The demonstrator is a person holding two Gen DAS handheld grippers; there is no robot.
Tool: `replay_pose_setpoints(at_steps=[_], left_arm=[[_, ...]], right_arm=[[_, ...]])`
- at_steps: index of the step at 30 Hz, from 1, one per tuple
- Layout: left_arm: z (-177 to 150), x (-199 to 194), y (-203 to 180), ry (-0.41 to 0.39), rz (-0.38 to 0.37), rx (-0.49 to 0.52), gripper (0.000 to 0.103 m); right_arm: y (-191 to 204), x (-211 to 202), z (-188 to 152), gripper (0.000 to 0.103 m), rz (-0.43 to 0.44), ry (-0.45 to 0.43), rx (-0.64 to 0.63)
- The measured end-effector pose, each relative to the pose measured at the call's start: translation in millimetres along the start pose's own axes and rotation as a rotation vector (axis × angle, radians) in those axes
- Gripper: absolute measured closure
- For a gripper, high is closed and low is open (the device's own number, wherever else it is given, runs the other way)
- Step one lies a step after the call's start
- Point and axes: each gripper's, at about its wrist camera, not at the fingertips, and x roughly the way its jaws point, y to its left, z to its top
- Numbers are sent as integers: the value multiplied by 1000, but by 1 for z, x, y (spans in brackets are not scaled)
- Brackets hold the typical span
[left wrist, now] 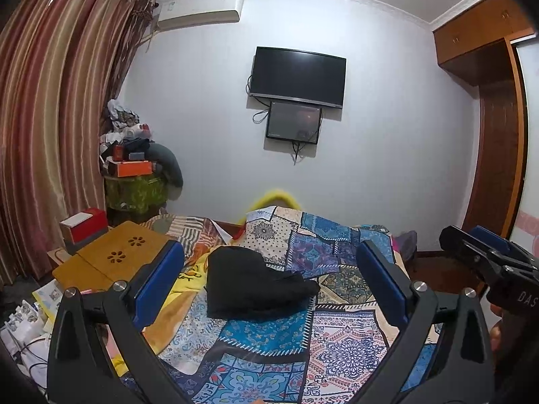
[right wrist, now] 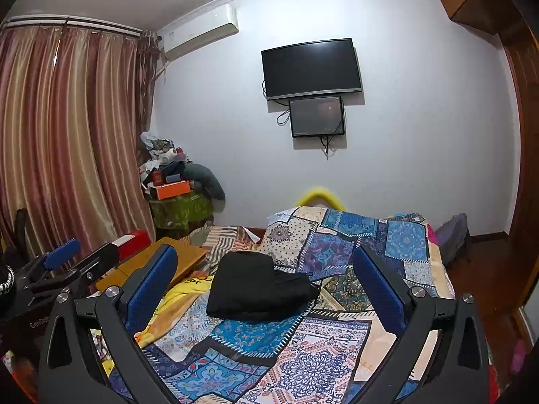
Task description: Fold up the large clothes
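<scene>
Both the left gripper (left wrist: 269, 279) and right gripper (right wrist: 266, 279) gape wide, holding nothing above the bed (right wrist: 337, 353); the black garment (left wrist: 249, 286) lies bundled, its folds unreadable.

Bare quilt (right wrist: 323, 363) around black garment (right wrist: 256, 289).

garment: a black piece of clothing (left wrist: 249, 281), which I also see from my right side (right wrist: 256, 284)
look: plain black, soft and matte, no print or trim I can make out
state: folded into a compact bundle, layers stacked, the top rounded and puffed
pose: lying flat, one narrower end tapering to a point on my right
place: on the patchwork bedspread (left wrist: 337, 343), about mid-bed, its left edge near the yellow bedding (left wrist: 188, 289)
</scene>
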Motion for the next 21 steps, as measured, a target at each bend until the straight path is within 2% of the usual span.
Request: replay_pose_setpoints(at_steps=[21], left_arm=[[-7, 5, -2, 6, 14, 3, 0]], right_arm=[[-1, 7, -2, 0, -6, 23, -12]])
